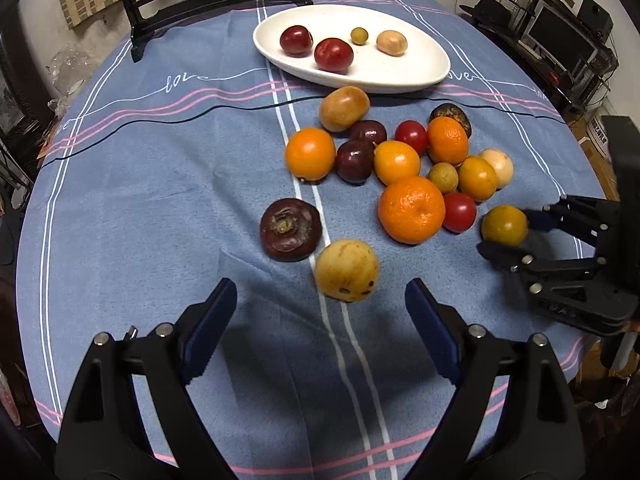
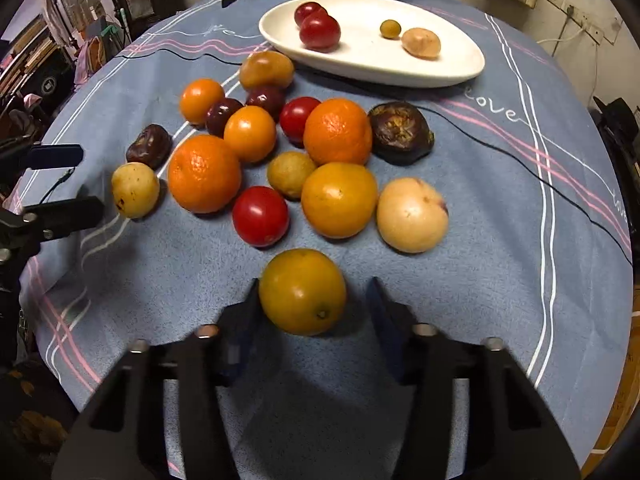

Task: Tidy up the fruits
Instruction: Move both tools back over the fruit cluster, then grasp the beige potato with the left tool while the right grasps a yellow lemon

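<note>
Two right gripper (image 2: 312, 300) jaws are being closed around a yellow-green fruit (image 2: 302, 291) on the tablecloth (image 2: 500, 280), while the left gripper (image 1: 320, 308) is being held open near a yellow fruit (image 1: 346, 270), with lifting to the white dish (image 2: 460, 68) likely needed next.

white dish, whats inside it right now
The white dish holds two red plums, one small greenish fruit and one tan oval fruit. In the right wrist view one plum partly hides the other.
</note>
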### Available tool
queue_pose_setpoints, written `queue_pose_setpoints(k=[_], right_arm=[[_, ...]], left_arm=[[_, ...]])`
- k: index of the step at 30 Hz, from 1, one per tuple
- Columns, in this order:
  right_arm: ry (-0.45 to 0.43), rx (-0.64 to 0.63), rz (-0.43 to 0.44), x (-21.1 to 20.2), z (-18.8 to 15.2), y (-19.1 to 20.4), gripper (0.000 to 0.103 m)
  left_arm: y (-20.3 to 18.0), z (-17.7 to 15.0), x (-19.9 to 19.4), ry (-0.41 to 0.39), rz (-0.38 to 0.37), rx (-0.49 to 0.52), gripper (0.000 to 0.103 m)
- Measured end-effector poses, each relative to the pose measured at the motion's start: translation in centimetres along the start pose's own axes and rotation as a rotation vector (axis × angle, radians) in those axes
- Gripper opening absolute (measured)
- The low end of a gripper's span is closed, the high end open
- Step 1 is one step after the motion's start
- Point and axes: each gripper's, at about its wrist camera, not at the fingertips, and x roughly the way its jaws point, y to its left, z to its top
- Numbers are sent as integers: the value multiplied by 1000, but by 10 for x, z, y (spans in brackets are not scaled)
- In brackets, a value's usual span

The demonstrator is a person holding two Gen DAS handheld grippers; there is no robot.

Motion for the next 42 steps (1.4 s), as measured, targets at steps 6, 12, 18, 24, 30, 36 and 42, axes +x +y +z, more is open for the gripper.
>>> queue_pose_setpoints(k=[6,12,18,24,30,36,42], right_arm=[[5,11,10,-6,-4,-3,38],[15,22,28,-10,-6,-5,38],[24,14,37,-9,-8,-3,38],[26,23,44,-8,-7,-6,38],[10,44,70,-17,-6,-8,38],[-15,53,73,-25,-2,-7,38],[-10,63,86,-23,-5,-6,38]], left_arm=[[-4,4,13,20,-2,-2,88],[-2,12,32,59,-20,-90,86],[-2,14,36,80,-59,-107,38],[-7,13,20,57,-52,-60,38],[-14,18,-1,17,-10,-3,38],[-27,32,-19,-39,27,58,39],[-32,40,-24,-61,24,83,39]])
